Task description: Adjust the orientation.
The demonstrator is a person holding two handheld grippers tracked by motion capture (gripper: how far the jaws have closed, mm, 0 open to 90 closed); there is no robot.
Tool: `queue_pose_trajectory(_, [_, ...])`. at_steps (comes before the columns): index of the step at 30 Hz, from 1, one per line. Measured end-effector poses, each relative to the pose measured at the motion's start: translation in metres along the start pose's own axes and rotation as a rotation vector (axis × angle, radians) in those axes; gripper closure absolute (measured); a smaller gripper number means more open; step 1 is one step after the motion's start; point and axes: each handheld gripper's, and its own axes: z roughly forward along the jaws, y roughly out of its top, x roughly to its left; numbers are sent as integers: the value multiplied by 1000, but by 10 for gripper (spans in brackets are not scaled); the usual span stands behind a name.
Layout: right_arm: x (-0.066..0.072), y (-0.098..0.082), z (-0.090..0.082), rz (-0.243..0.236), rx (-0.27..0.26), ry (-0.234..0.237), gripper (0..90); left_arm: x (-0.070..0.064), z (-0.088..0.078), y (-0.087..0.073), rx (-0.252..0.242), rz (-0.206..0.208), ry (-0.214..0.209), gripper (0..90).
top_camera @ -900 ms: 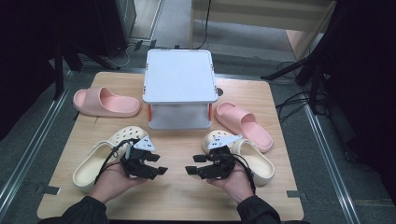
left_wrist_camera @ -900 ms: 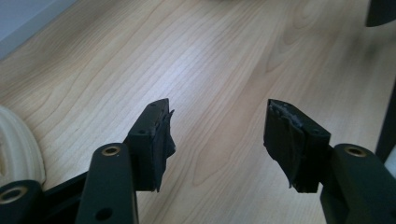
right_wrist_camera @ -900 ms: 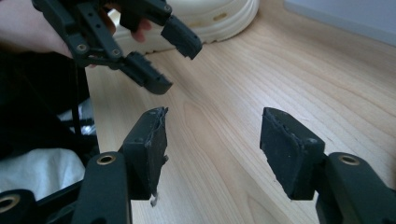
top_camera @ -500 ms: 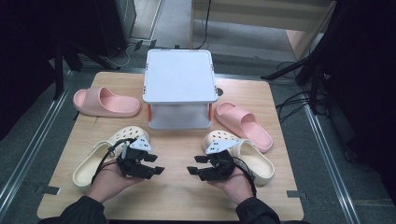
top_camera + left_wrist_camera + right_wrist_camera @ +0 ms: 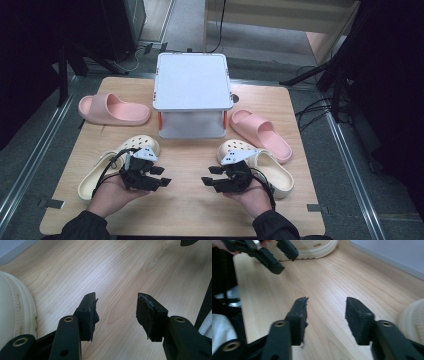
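Observation:
My left gripper (image 5: pixel 161 176) and right gripper (image 5: pixel 209 175) hover low over the front of the wooden table (image 5: pixel 190 210), tips facing each other a short way apart. Both are open with nothing between the jaws. In the left gripper view its jaws (image 5: pixel 117 300) frame bare wood, with a cream clog (image 5: pixel 12 310) at the left edge. The right gripper (image 5: pixel 325 302) also looks onto bare wood, and the left gripper (image 5: pixel 287 264) shows farther off at the top left. One cream clog (image 5: pixel 115 162) lies by my left hand, the other (image 5: pixel 265 167) by my right.
A white two-tier box stand (image 5: pixel 191 95) sits at the middle back of the table. A pink slide (image 5: pixel 112 109) lies to its left and another pink slide (image 5: pixel 260 135) to its right. Bare wood lies between the two grippers.

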Motion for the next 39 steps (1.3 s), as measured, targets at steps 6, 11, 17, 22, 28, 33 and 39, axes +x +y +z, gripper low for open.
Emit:
queue_pose_trajectory(6, [-3,4,4,19,24,17,570,2,-10,-8,-6,-15,12,503])
queue_pose_trajectory(11, [-4,7,8,23,29,27,553,4,-19,-13,-22,-32,30,491])
queue_pose_trajectory(17, [-3,12,13,26,43,43,543,7,-36,-24,-36,-61,58,494])
queue_pose_trajectory(22, [-3,15,17,17,55,53,543,13,-54,-35,-64,-97,95,495])
queue_pose_trajectory(28, [-4,16,17,14,55,43,542,21,-70,-47,-91,-143,118,494])
queue_pose_trajectory(33, [-5,18,13,22,16,-8,549,30,-80,-57,-90,-174,143,498])
queue_pose_trajectory(39, [-8,18,11,40,9,-18,549,44,-79,-64,-83,-206,196,489])
